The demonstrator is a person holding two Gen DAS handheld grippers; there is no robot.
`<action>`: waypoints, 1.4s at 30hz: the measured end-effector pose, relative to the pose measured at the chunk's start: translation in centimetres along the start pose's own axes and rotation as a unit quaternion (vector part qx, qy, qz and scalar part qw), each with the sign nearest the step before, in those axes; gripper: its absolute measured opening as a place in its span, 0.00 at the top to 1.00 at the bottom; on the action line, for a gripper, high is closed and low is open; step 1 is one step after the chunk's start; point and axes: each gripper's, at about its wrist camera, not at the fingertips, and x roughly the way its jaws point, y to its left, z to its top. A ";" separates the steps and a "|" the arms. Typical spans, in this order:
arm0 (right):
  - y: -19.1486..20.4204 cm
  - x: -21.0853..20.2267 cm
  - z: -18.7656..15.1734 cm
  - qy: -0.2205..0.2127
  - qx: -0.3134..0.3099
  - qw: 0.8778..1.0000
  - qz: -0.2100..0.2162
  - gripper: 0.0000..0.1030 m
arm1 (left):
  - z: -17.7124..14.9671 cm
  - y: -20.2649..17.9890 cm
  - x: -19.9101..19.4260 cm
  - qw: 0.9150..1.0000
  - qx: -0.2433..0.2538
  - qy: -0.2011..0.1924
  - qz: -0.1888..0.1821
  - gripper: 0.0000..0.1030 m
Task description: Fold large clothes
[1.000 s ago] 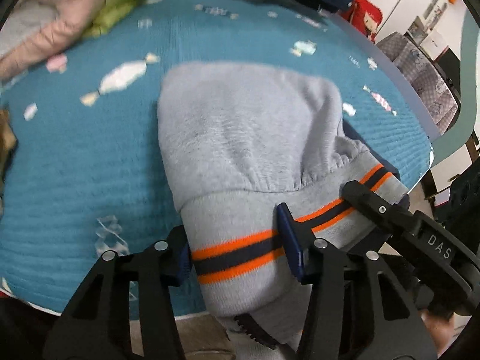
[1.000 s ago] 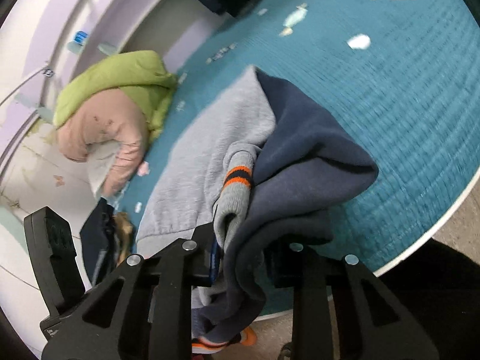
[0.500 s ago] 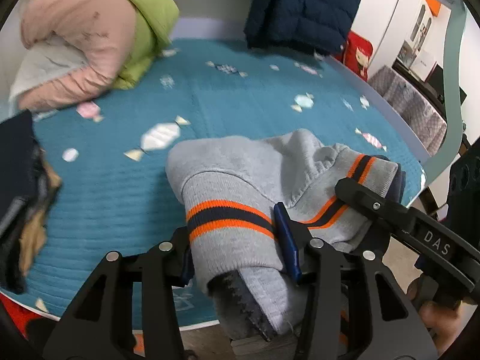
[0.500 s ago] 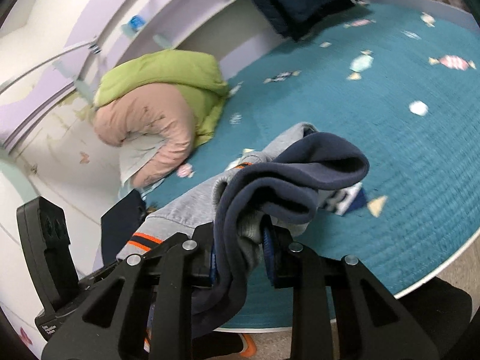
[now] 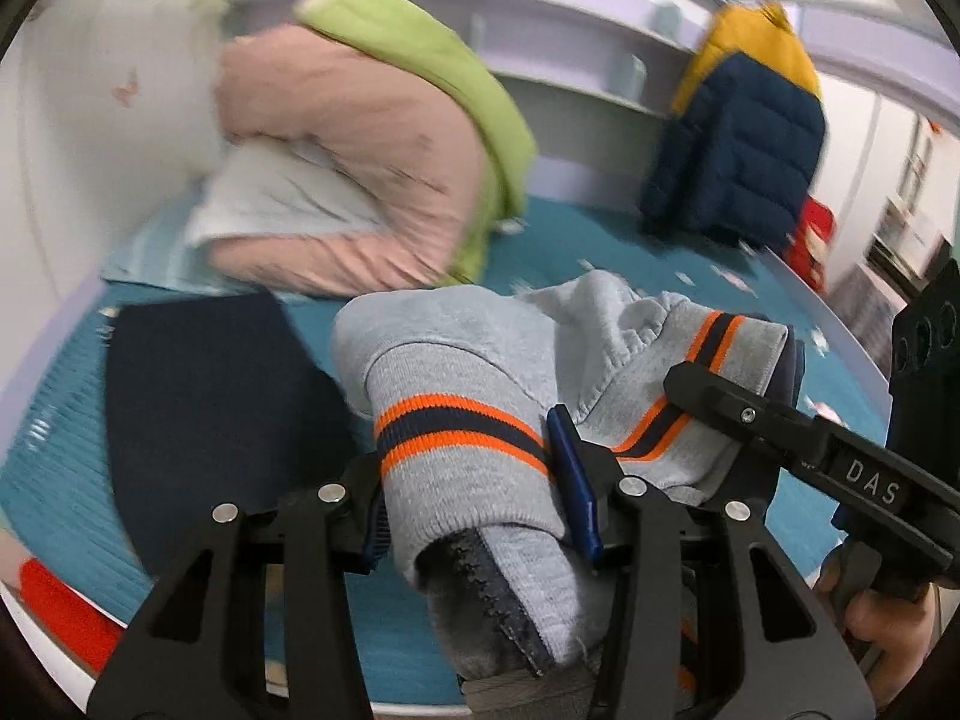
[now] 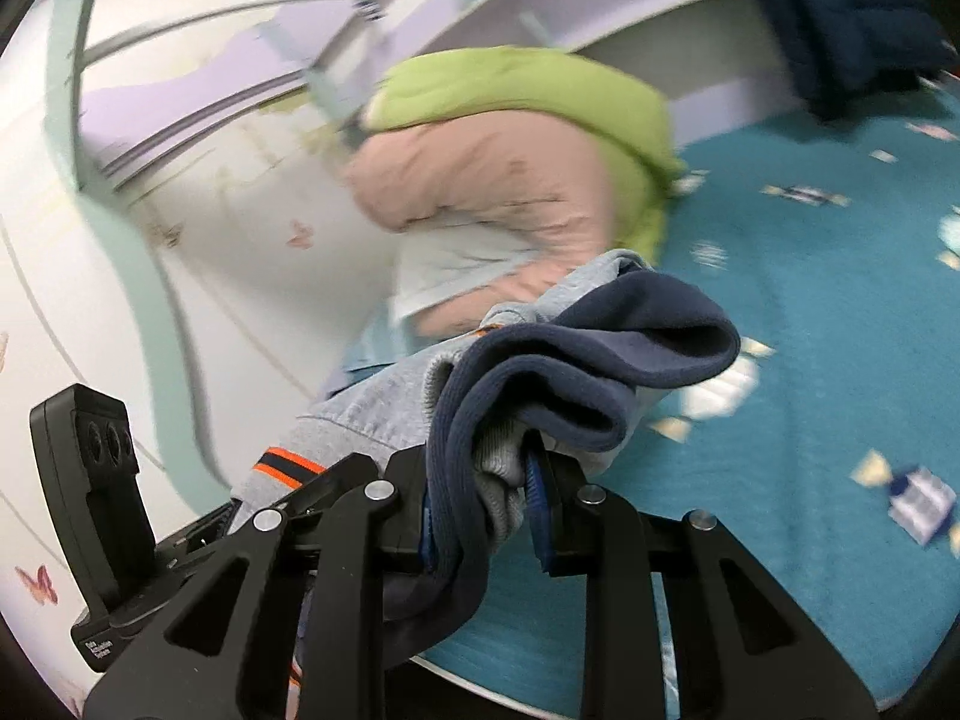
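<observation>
Two grippers: both clamped on one garment, held up off the bedspread
Folded dark garment (image 5: 204, 396): left of the left jaws, lying flat on the teal bedspread (image 5: 54, 468)
Left gripper (image 5: 474, 492): jaws set fairly wide, pressed onto both sides of the striped hem
Grey sweatshirt (image 5: 456, 348): between the left jaws and bunched just ahead of them; orange and navy stripes across the gripped band, zipper teeth hanging below the jaws
Right gripper (image 5: 780, 426): seen to the right of the left jaws, reaching in over a second stretch of the striped band; in the right wrist view (image 6: 480, 510) jaws narrow, pinching a thick wad of cloth
Navy lining (image 6: 600, 360): folded over the grey layer, bulging ahead of and above the right jaws, some hanging below them
Hand (image 5: 882, 624): low at the right of the left jaws, partly hidden by the tool
Pink and green bedding (image 5: 372, 168): far ahead of the left jaws, piled against the wall, blurred
Navy and yellow puffer jacket (image 5: 744, 144): far ahead and right of the left jaws, upright at the shelf
</observation>
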 end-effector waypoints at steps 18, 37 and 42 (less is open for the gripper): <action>6.5 22.8 -4.4 0.129 -0.017 0.989 0.064 0.79 | -1.9 19.6 4.1 0.979 0.024 -0.016 0.203 0.56; 1.6 20.0 -5.9 0.167 0.011 0.986 -0.015 0.70 | 0.4 22.2 -0.1 0.986 -0.050 -0.052 0.151 0.49; 4.2 17.3 -5.0 0.106 -0.071 0.986 -0.104 0.75 | 5.7 24.3 3.4 0.994 -0.033 0.005 0.108 0.45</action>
